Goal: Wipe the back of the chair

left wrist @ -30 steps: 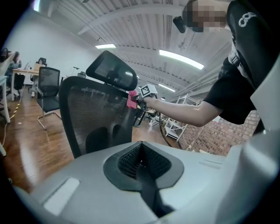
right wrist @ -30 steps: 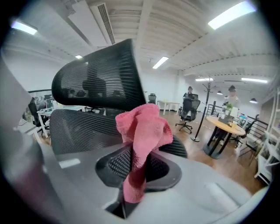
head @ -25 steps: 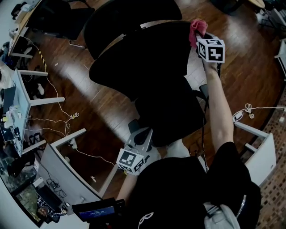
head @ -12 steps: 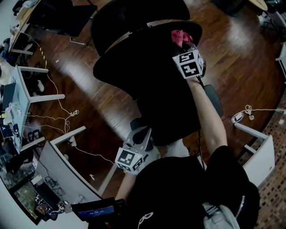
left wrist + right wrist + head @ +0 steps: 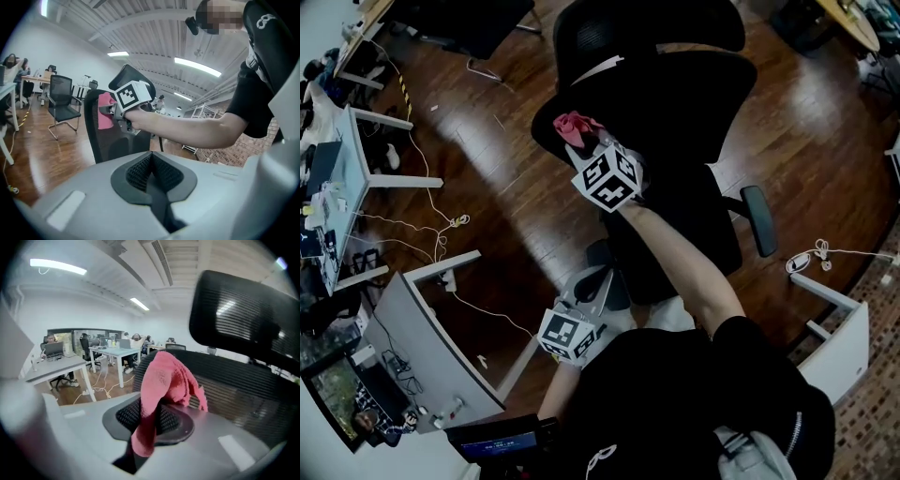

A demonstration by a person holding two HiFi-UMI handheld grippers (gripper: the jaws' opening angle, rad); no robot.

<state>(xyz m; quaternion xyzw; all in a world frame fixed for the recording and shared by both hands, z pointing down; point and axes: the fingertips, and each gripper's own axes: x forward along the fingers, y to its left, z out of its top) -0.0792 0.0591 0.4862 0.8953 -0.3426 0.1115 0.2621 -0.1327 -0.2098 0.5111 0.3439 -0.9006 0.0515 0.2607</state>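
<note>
Chair back (image 5: 675, 94) in front of me, my right gripper (image 5: 149, 420) clamped on a pink cloth (image 5: 161, 385) against its edge, my left gripper (image 5: 152, 176) closed on nothing, desks (image 5: 403, 323) and cables (image 5: 431, 242) at my left

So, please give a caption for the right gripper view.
Right gripper holds a pink cloth at the mesh chair back.

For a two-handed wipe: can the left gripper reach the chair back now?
Probably yes: the chair back stands open ahead of the left gripper; the right gripper and its cloth work higher up.
</note>
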